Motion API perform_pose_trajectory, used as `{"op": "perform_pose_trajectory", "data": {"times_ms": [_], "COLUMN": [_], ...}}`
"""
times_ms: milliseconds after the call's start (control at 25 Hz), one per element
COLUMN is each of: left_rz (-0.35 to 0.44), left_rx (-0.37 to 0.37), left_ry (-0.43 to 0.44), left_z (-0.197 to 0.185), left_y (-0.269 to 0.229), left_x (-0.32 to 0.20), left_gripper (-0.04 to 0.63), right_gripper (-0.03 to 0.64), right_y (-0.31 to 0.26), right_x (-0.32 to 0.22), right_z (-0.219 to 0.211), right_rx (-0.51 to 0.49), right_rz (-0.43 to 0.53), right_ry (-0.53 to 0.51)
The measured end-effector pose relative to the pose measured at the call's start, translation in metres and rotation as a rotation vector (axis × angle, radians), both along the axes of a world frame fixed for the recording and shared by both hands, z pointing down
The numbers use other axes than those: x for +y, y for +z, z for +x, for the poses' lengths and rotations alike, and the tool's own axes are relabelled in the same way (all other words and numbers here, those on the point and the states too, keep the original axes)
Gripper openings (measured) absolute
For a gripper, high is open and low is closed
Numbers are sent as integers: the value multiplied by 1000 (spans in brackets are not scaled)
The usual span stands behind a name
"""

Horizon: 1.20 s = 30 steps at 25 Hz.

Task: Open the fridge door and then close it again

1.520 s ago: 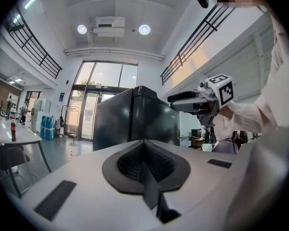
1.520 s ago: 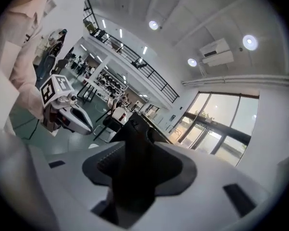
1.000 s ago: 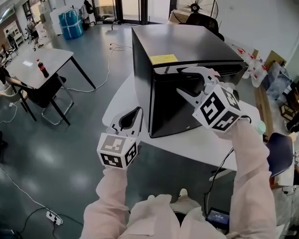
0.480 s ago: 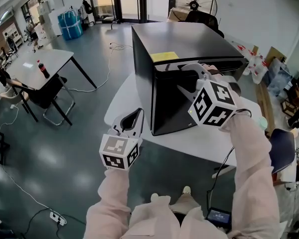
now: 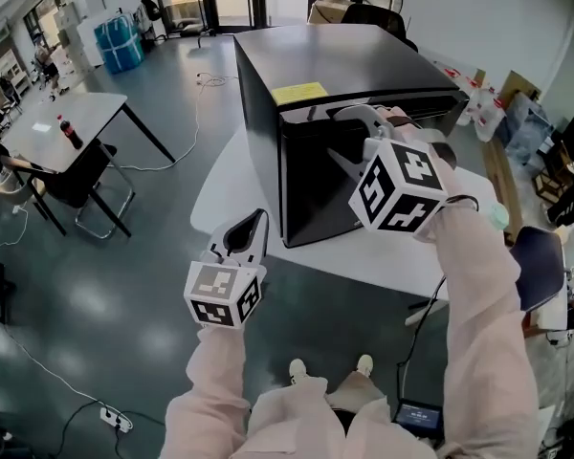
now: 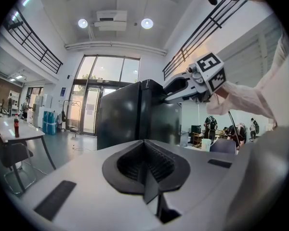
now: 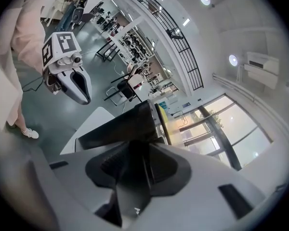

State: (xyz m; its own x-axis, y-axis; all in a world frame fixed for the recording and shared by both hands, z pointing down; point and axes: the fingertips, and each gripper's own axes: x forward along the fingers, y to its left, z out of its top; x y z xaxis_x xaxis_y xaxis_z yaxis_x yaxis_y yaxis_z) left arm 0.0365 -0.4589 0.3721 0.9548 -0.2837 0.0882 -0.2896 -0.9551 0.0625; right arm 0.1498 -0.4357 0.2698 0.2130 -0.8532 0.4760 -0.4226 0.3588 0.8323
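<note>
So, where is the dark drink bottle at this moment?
In the head view the bottle stands at the far left, on the white table, well apart from the black fridge in the middle.

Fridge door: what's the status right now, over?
Right gripper on fridge door top edge, jaws just been closing on it. Left gripper shut, empty, held low. Door not swung open yet. Nothing visible blocking it.
</note>
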Motion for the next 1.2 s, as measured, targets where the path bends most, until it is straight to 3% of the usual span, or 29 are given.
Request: {"op": "perform_pose_trajectory", "data": {"times_ms": [640, 1200], "left_rz": [-18, -14], "left_rx": [14, 12], "left_ry": [-84, -155], "left_z": [-12, -12], "left_y": [3, 4], "left_x": [31, 82], "left_gripper": [11, 11], "right_gripper": [117, 133], "right_y": [3, 5], "right_x": [9, 104], "right_z": [-7, -28], "right_rx": [22, 37], "right_rz": [9, 44], "right_ry": [-34, -203]}}
